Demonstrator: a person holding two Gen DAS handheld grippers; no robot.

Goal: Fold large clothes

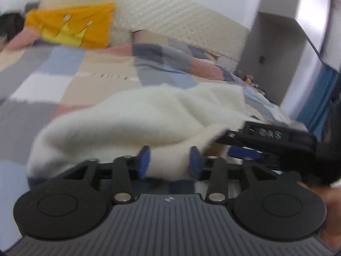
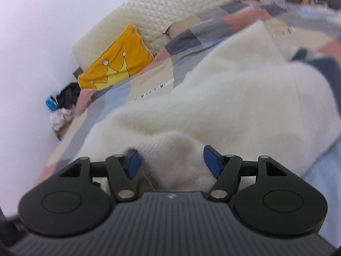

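Note:
A cream fluffy sweater [image 1: 132, 119] lies bunched on a patchwork bedspread [image 1: 64, 68]; it also fills the right wrist view [image 2: 223, 98]. My left gripper [image 1: 169, 162] is open, with a fold of the sweater lying between its blue pads. My right gripper [image 2: 172, 162] is open, with a ribbed edge of the sweater [image 2: 172, 149] bulging between its blue pads. The right gripper also shows in the left wrist view [image 1: 245, 147], just right of the left one, against the sweater's edge.
An orange crown pillow [image 1: 72, 26] leans on the cream quilted headboard [image 1: 170, 15]; it also shows in the right wrist view [image 2: 117, 61]. A grey cabinet [image 1: 277, 42] stands right of the bed. Dark clutter [image 2: 64, 100] lies by the wall.

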